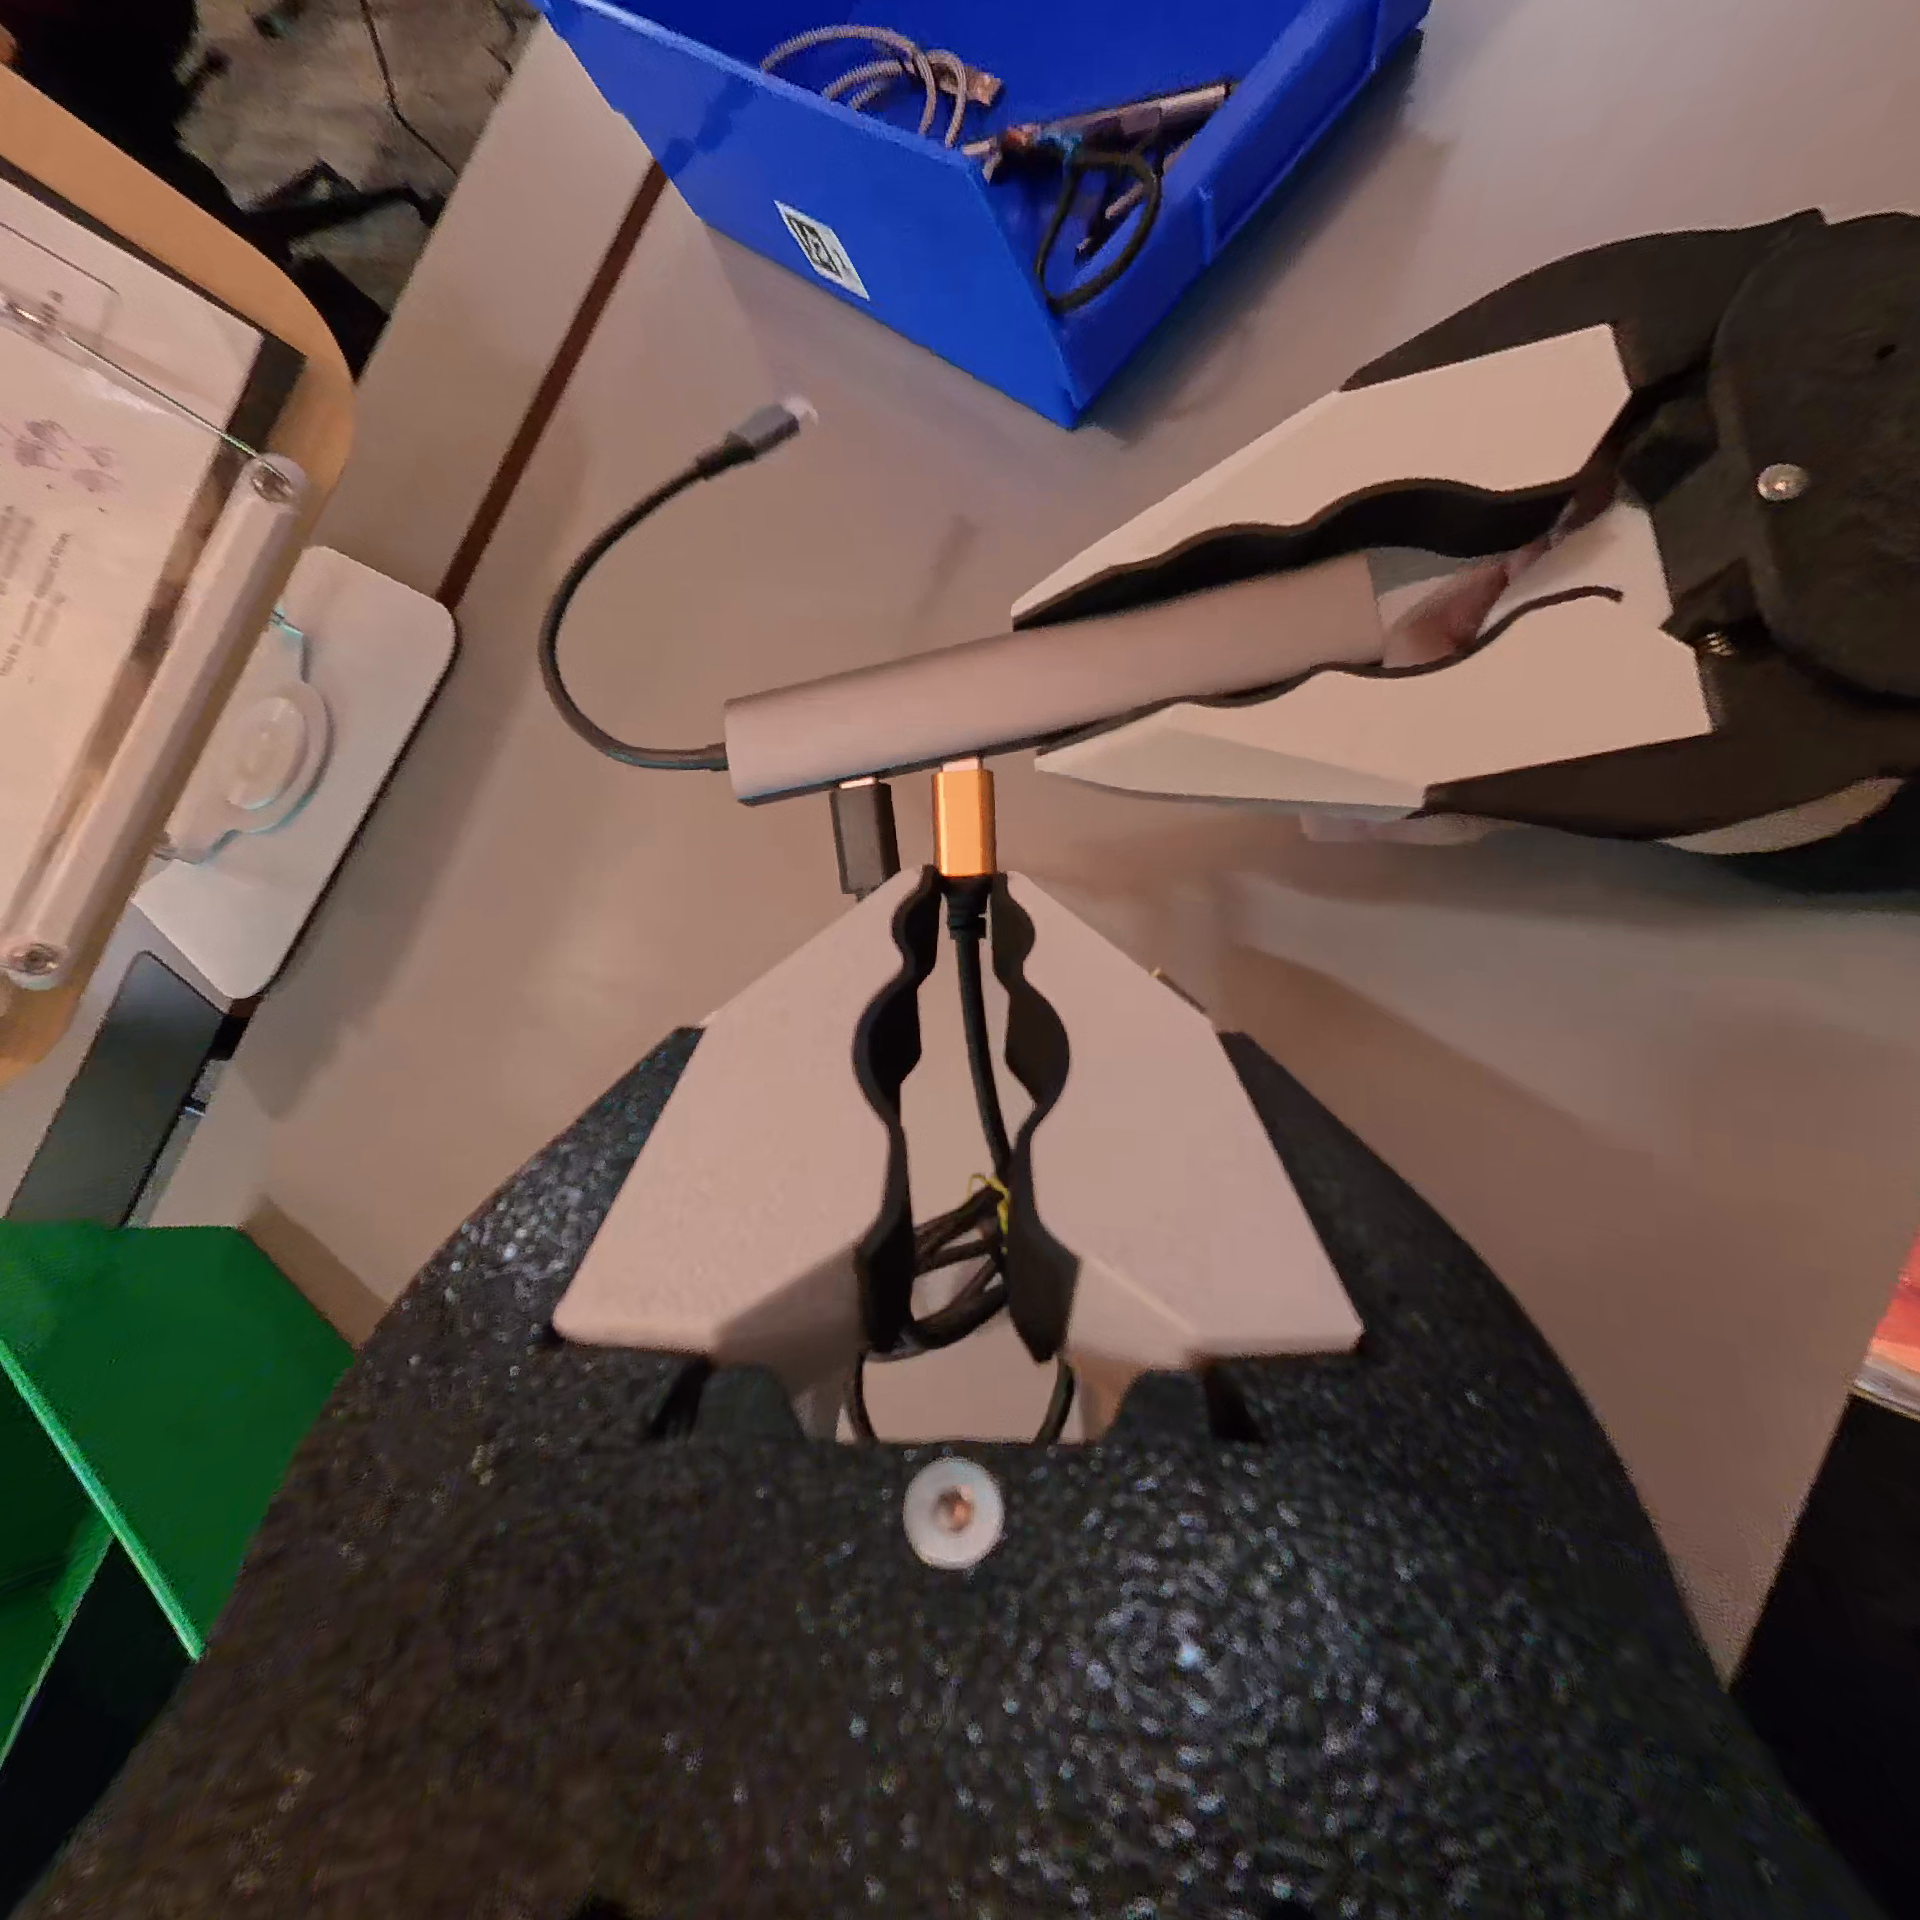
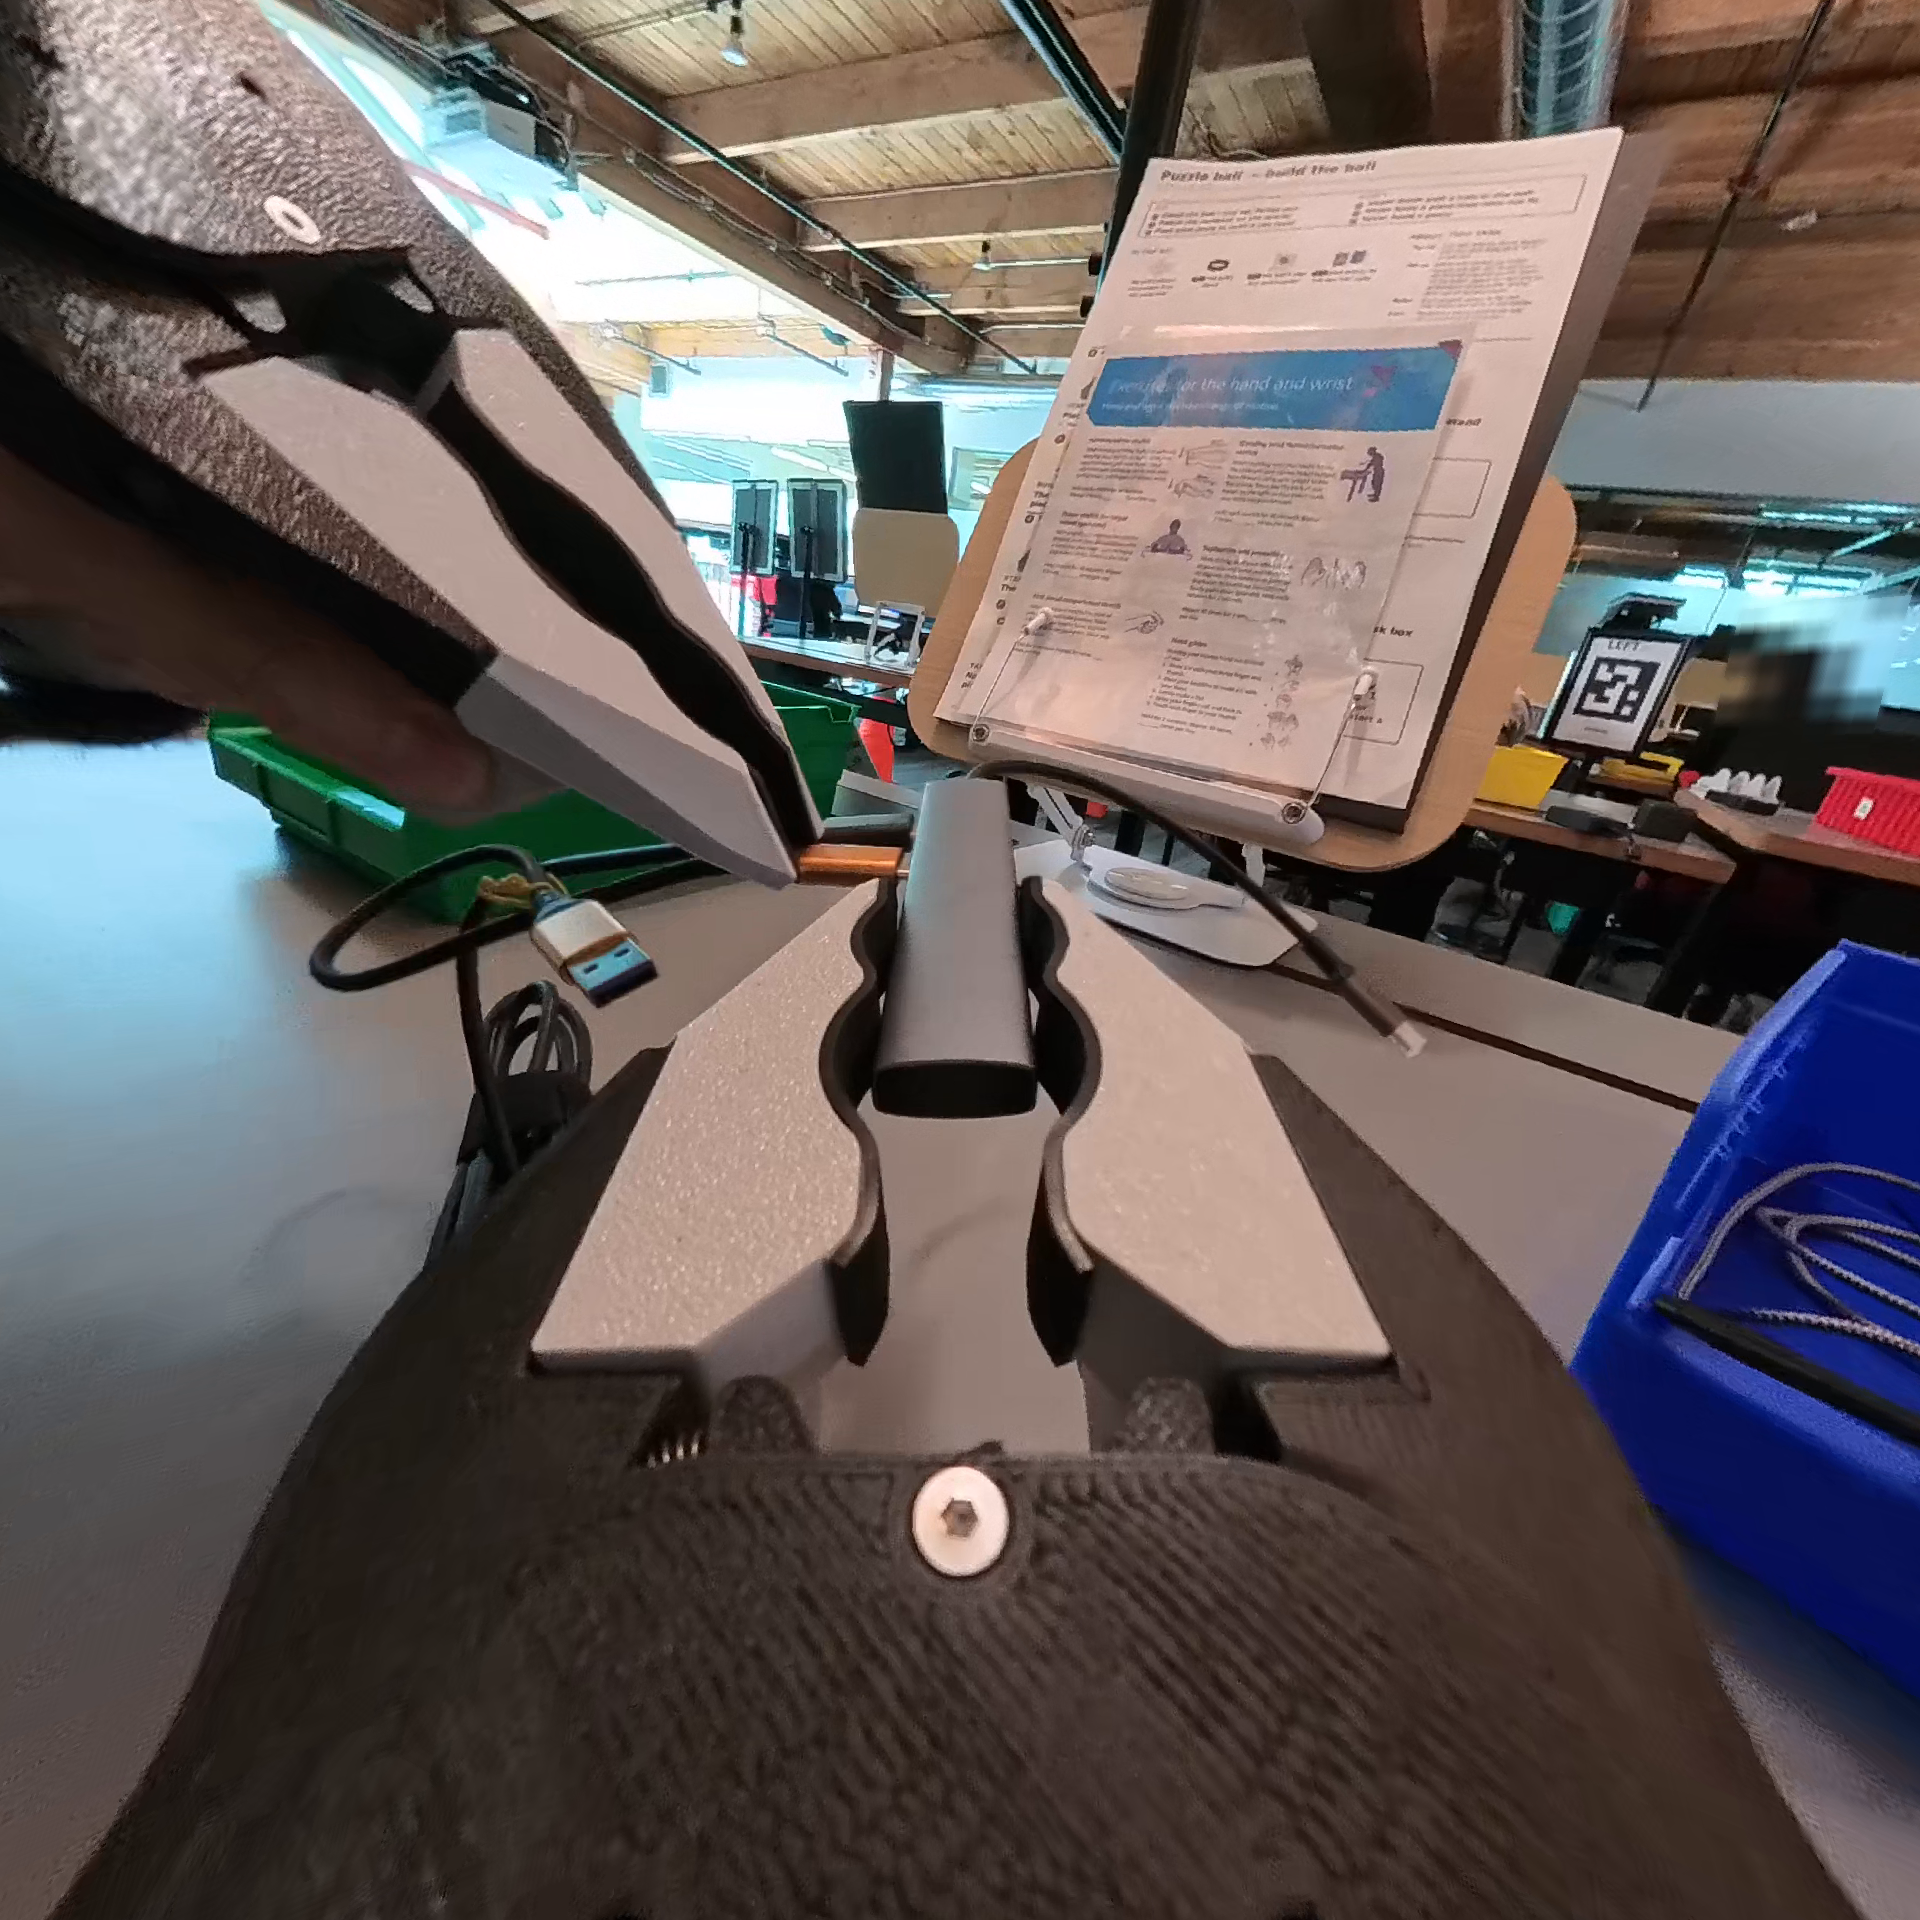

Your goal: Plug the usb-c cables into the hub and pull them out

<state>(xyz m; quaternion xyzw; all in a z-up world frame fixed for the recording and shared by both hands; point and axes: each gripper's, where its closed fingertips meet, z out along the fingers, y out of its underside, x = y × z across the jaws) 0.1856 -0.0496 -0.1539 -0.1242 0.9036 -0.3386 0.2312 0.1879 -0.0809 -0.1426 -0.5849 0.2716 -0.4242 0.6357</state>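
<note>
My right gripper (image 2: 958, 894) is shut on a grey bar-shaped hub (image 2: 956, 966) and holds it above the table. In the left wrist view the right gripper (image 1: 1034, 691) comes in from the right, around the hub (image 1: 883, 732). An orange usb-c plug (image 1: 964, 821) and a black plug (image 1: 862, 836) sit side by side in the hub's edge. My left gripper (image 1: 961, 883) is shut on the black cable just behind the orange plug. The right wrist view shows the left gripper (image 2: 800, 862), the orange plug (image 2: 852, 860) and the cable's hanging USB-A end (image 2: 597, 951). The hub's own tail (image 1: 764, 426) curls away to the left.
A blue bin (image 1: 935, 208) with several loose cables stands behind the hub; in the right wrist view the blue bin (image 2: 1766, 1299) is at the right. A green bin (image 2: 416, 821) is at the left. A document stand (image 2: 1247, 520) with papers stands beyond the hub. Less than 4 cm separates the two grippers' tips.
</note>
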